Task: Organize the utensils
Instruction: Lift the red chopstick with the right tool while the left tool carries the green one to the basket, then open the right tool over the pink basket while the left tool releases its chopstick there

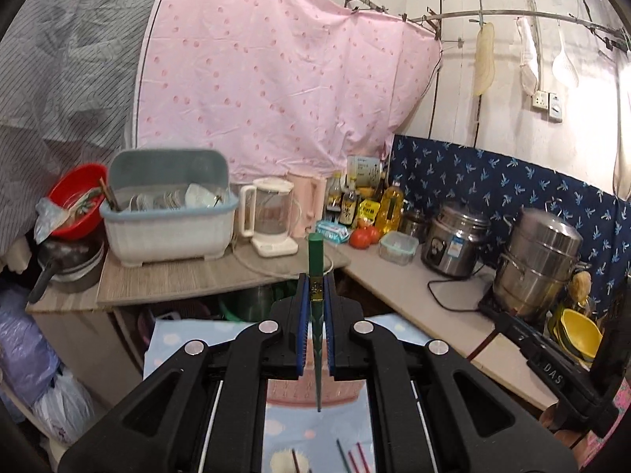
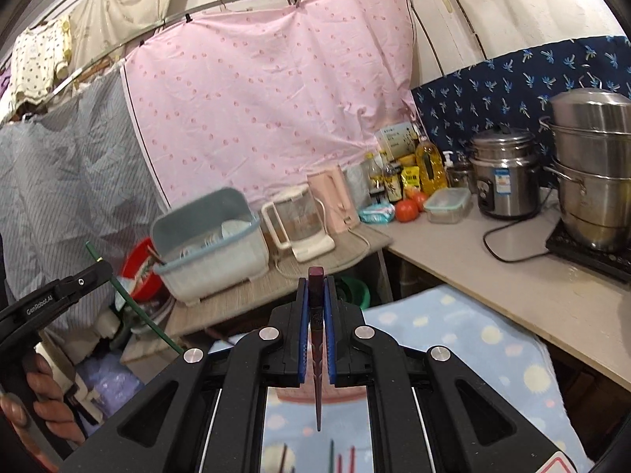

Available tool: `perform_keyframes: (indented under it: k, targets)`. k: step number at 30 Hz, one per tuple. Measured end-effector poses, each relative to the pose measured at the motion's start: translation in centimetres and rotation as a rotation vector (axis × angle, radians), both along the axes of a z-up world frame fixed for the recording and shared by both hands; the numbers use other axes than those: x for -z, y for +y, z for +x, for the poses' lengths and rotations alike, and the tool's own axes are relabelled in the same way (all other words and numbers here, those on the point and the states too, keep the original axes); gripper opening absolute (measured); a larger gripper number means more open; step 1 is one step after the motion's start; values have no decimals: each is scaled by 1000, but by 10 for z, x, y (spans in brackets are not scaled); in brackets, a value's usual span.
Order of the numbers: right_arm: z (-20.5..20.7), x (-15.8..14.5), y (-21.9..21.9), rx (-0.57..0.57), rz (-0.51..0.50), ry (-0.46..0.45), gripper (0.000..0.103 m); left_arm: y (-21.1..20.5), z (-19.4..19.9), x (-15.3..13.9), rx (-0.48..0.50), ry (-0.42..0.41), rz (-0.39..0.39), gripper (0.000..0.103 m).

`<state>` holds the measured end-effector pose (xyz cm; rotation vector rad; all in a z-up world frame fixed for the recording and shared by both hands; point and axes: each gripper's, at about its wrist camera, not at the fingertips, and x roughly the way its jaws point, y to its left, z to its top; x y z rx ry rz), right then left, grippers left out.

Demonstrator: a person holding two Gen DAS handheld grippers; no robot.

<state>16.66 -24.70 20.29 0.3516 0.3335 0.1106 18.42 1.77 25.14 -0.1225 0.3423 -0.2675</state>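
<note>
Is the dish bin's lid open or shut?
Open: the dish bin has its lid tipped back, bowls showing inside.

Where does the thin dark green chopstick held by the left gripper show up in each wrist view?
Left wrist view: thin dark green chopstick stands upright at centre, clamped in the left gripper.
Right wrist view: same chopstick slants across the far left edge, through that gripper.
Shared landmark: grey-blue plastic dish rack on the counter.

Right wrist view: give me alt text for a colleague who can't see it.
The right gripper is shut on a dark red chopstick, thick end up. At left, the left gripper holds a green chopstick. Beyond them, a dish rack sits on the counter.
</note>
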Motion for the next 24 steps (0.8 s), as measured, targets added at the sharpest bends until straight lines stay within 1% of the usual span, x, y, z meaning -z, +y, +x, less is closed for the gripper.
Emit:
perform_keyframes:
  k: [5, 9, 12, 16, 21, 22, 24]
  targets:
    - [43, -10, 3, 8, 74, -45, 7, -11, 41, -15, 12, -35, -24, 7]
    - [73, -7, 5, 22, 113, -55, 7, -21, 66, -10, 10, -42, -9, 7]
    - [94, 3, 7, 28, 131, -38, 7, -26, 87, 3, 10, -13, -3, 7]
    - [120, 26, 13, 24, 118, 11, 7, -29, 109, 29, 9, 35, 4, 7]
    - [136, 54, 22, 4, 95, 75, 7, -24, 129, 61, 1, 101, -3, 7]
    - [139, 59, 23, -2, 87, 89, 8, -23, 132, 66, 1, 112, -5, 7]
    - [138, 64, 25, 5, 69, 96, 14, -20, 135, 75, -7, 127, -6, 7]
